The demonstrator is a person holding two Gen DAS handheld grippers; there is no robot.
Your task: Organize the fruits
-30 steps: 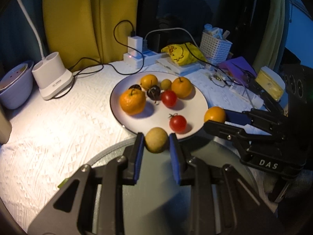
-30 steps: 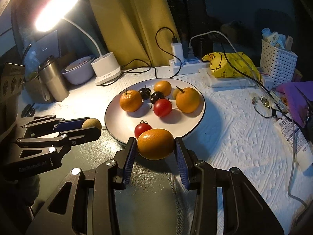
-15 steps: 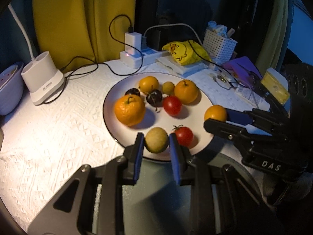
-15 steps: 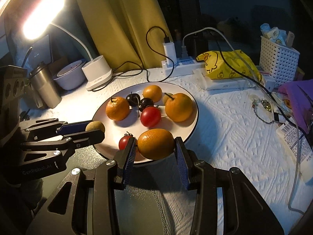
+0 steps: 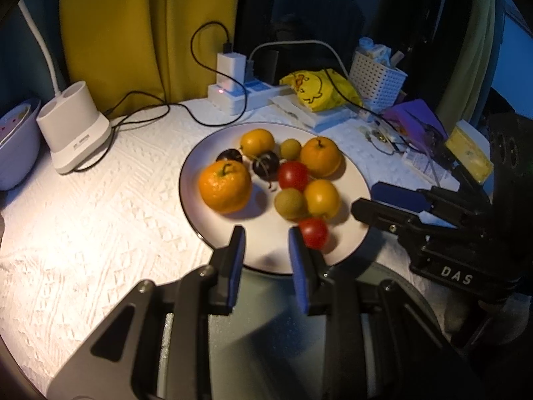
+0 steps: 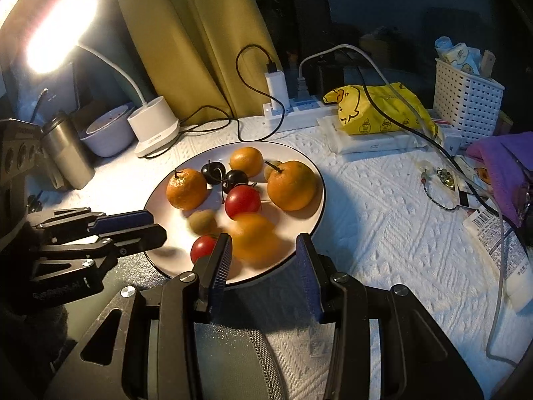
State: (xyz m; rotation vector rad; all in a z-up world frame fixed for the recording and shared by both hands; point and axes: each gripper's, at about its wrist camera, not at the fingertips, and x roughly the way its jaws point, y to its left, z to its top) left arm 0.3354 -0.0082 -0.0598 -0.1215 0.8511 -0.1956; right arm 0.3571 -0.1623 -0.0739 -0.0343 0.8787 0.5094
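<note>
Both hand-held grippers stand spread and empty over the near rim of the plate (image 5: 358, 180): the left hand-held gripper (image 5: 266, 236) has its blue pads either side of bare plate, and the right hand-held gripper (image 6: 263, 250) has its jaws wide with a gap to the fruit ahead. All the fruit lies on the plate on the white tabletop (image 5: 100, 220). The kiwi (image 5: 289, 203) sits touching an orange (image 5: 321, 198), which is smeared by blur in the right view; whether it touches that gripper's pads there is hard to tell. A tomato (image 5: 313, 233) lies just beside the left gripper's right pad, partly hidden by it. Behind are a second tomato (image 5: 293, 176), two dark cherries (image 6: 221, 175), a mandarin (image 5: 225, 186) and two more oranges. The lamp (image 6: 60, 33) glares, washing out the left tabletop
</note>
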